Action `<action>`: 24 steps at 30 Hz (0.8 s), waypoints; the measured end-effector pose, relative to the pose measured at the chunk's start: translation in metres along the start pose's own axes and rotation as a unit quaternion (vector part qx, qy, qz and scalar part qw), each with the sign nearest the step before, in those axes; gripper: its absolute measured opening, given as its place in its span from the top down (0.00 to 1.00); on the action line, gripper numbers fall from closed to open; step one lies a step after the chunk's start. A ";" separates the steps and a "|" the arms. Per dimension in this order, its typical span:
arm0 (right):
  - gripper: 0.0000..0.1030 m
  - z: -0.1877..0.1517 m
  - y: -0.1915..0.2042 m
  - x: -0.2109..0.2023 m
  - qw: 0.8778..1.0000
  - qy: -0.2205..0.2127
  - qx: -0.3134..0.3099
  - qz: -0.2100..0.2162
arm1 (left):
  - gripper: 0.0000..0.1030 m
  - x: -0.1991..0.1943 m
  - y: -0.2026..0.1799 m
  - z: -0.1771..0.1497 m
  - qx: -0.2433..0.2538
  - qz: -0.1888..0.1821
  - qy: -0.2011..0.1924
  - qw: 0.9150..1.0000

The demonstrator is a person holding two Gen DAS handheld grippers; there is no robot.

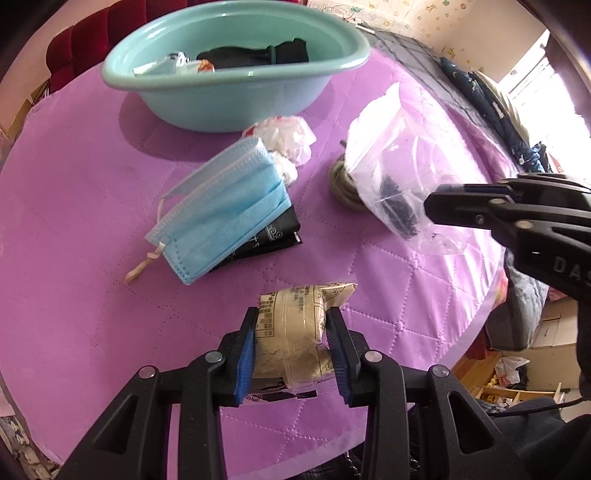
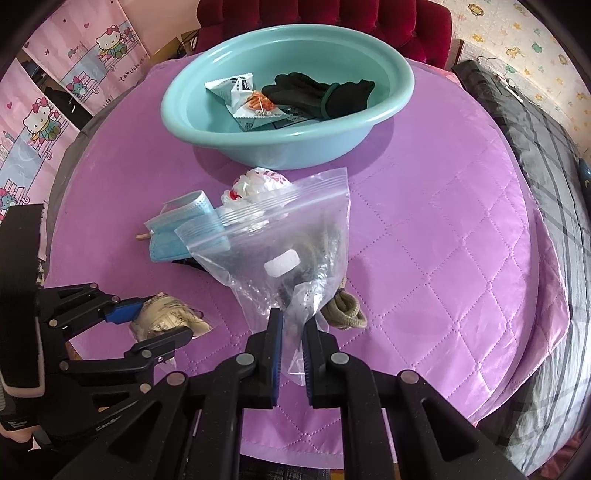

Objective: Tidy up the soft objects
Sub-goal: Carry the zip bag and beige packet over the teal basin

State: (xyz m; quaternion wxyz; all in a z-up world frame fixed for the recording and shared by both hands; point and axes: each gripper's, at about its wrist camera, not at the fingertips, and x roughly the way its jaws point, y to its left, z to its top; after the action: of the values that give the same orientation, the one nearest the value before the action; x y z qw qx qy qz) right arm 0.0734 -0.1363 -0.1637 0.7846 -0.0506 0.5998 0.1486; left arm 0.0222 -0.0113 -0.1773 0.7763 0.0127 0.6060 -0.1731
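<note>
My left gripper (image 1: 291, 314) is shut on a beige printed soft packet (image 1: 295, 332), held just above the purple quilted table cover (image 1: 74, 221); its blue pads press both sides. From the right wrist view that packet (image 2: 166, 314) shows at lower left in the left gripper (image 2: 159, 321). My right gripper (image 2: 293, 317) is shut on the bottom corner of a clear zip bag (image 2: 280, 236) holding dark bits. The bag (image 1: 388, 155) hangs at the right gripper (image 1: 432, 206). A teal basin (image 2: 280, 147) at the back holds black gloves (image 2: 321, 92) and sachets (image 2: 243, 99).
A blue face mask (image 1: 221, 206) lies mid-table on a black packet (image 1: 273, 236). A crumpled white plastic bag (image 1: 288, 136) sits behind it, near the basin (image 1: 236, 99). A coiled rope (image 1: 343, 184) lies beside the zip bag. A red chair (image 2: 332, 14) stands behind the table.
</note>
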 end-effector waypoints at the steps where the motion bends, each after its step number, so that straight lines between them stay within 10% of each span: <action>1: 0.91 0.000 0.000 -0.002 1.000 -0.001 0.000 0.000 | 0.62 0.000 -0.005 0.001 0.001 -0.001 -0.003 1.000; 24: 0.91 0.012 0.007 -0.048 0.999 -0.026 -0.011 -0.019 | 0.62 -0.053 -0.008 0.019 0.015 0.006 -0.036 0.999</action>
State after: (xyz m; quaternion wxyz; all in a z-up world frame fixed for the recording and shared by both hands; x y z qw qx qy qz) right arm 0.0709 -0.1350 -0.1134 0.8022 -0.0664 0.5763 0.1412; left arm 0.0263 -0.0100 -0.1209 0.7982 0.0220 0.5752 -0.1777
